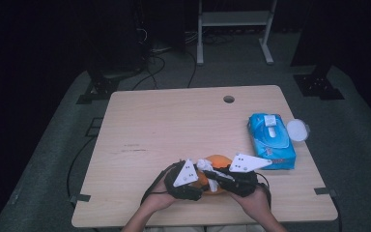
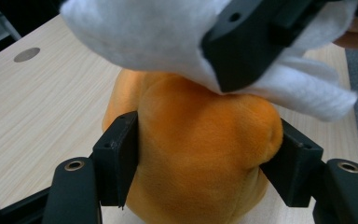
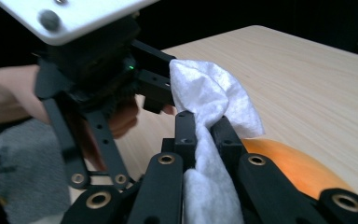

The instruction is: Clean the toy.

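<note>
An orange plush toy point(image 1: 217, 161) lies near the table's front edge between my two grippers. In the left gripper view the plush toy point(image 2: 200, 154) sits between my left gripper's point(image 2: 205, 161) jaws, and both pads point(image 2: 119, 156) press into its sides. My right gripper point(image 3: 204, 125) is shut on a white wipe point(image 3: 200, 88), which bulges out past its fingertips. The wipe point(image 2: 154, 37) rests on top of the toy. From above, the left gripper point(image 1: 202, 181) and the right gripper point(image 1: 211, 173) meet over the toy, with the wipe point(image 1: 203, 165) between them.
A blue pack of wipes point(image 1: 270, 141) lies at the right of the table point(image 1: 164, 125), with a white round lid point(image 1: 297, 129) beside it. A cable hole point(image 1: 228, 99) sits near the far edge. Beyond the table stand a white frame point(image 1: 234, 19) and dark stands.
</note>
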A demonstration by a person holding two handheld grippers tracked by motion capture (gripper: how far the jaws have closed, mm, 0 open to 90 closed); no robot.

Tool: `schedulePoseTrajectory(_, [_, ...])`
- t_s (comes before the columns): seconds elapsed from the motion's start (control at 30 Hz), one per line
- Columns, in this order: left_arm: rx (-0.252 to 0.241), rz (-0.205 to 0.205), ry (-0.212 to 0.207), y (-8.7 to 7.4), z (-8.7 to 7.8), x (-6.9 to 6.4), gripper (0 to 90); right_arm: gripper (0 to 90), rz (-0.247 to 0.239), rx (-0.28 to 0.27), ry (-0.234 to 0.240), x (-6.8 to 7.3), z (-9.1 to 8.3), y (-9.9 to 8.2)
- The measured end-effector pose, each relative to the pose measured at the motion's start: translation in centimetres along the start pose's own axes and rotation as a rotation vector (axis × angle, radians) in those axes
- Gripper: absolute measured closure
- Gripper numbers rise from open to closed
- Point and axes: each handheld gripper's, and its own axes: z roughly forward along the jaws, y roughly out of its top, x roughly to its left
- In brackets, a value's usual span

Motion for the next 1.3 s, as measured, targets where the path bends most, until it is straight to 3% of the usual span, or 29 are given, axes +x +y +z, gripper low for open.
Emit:
schedulePoseTrajectory(0.13, [0.001, -0.039, -0.002, -0.4, -0.2, 0.5, 34.5, 82.7, 0.037, 0.010, -0.088, -2.1, -1.2, -0.6])
schedulePoseTrajectory(0.17, [-0.001, -0.058, -0.003, -0.4, -0.2, 0.6, 33.7, 82.7, 0.067, 0.012, -0.099, -2.8, -1.5, -0.9])
schedulePoseTrajectory(0.23, [-0.001, -0.084, -0.005, 0.1, -0.2, 0.6, 26.3, 82.7, 0.100, 0.004, -0.114, -3.4, -1.9, -1.3])
schedulePoseTrajectory(0.33, [-0.010, -0.097, 0.007, 0.8, 0.0, 0.3, 19.8, 82.7, 0.114, -0.009, -0.080, -3.0, -1.5, -1.3])
schedulePoseTrajectory(0.4, [0.010, -0.057, 0.024, 0.6, -0.1, 0.3, 25.4, 82.7, 0.095, -0.008, -0.057, -2.5, -1.0, -1.3])
schedulePoseTrajectory(0.47, [0.005, -0.075, 0.017, 0.0, -0.4, 0.9, 29.9, 82.7, 0.100, -0.005, -0.050, -2.6, -1.1, -1.3])
schedulePoseTrajectory(0.53, [0.024, -0.089, 0.032, -0.5, -0.8, 1.6, 32.3, 82.6, 0.117, -0.001, -0.076, -3.3, -1.5, -1.6])
schedulePoseTrajectory(0.57, [0.015, -0.128, 0.023, -0.8, -1.0, 2.1, 32.4, 82.6, 0.118, 0.007, -0.098, -3.6, -1.7, -1.9])
schedulePoseTrajectory(0.6, [0.006, -0.145, 0.017, -1.0, -1.1, 2.3, 32.1, 82.6, 0.134, 0.018, -0.118, -4.2, -2.0, -2.4])
schedulePoseTrajectory(0.67, [-0.005, -0.158, 0.003, -1.0, -1.1, 2.5, 28.9, 82.6, 0.181, 0.013, -0.106, -4.7, -2.1, -2.9])
schedulePoseTrajectory(0.77, [-0.035, -0.132, 0.025, 0.0, -1.1, 1.9, 18.7, 82.6, 0.169, -0.004, -0.086, -4.0, -1.7, -2.4])
schedulePoseTrajectory(0.8, [-0.026, -0.125, 0.032, 0.1, -1.1, 1.8, 18.8, 82.6, 0.162, -0.016, -0.052, -3.4, -1.4, -2.0])
schedulePoseTrajectory(0.87, [-0.003, -0.091, 0.042, 0.0, -0.9, 1.7, 24.2, 82.6, 0.131, -0.009, -0.047, -2.9, -1.1, -1.7])
schedulePoseTrajectory(0.9, [-0.005, -0.098, 0.034, -0.2, -1.0, 1.8, 26.7, 82.6, 0.124, -0.003, -0.051, -2.9, -1.1, -1.7])
schedulePoseTrajectory(0.97, [-0.003, -0.116, 0.037, -0.5, -1.1, 2.2, 31.3, 82.6, 0.154, -0.005, -0.050, -3.5, -1.2, -2.2])
schedulePoseTrajectory(1.07, [-0.003, -0.152, 0.044, -0.9, -1.3, 2.6, 33.0, 82.6, 0.171, 0.020, -0.100, -4.6, -1.5, -2.9])
schedulePoseTrajectory(1.13, [-0.007, -0.163, 0.047, -1.1, -1.3, 2.8, 33.1, 82.6, 0.190, 0.031, -0.107, -4.9, -1.7, -3.3])
schedulePoseTrajectory(1.2, [-0.005, -0.168, 0.053, -1.2, -1.3, 2.8, 33.2, 82.6, 0.186, 0.023, -0.097, -4.5, -1.7, -3.0])
schedulePoseTrajectory(1.3, [-0.011, -0.180, 0.051, -1.3, -1.3, 2.9, 33.1, 82.6, 0.134, -0.004, -0.044, -3.1, -1.5, -1.9])
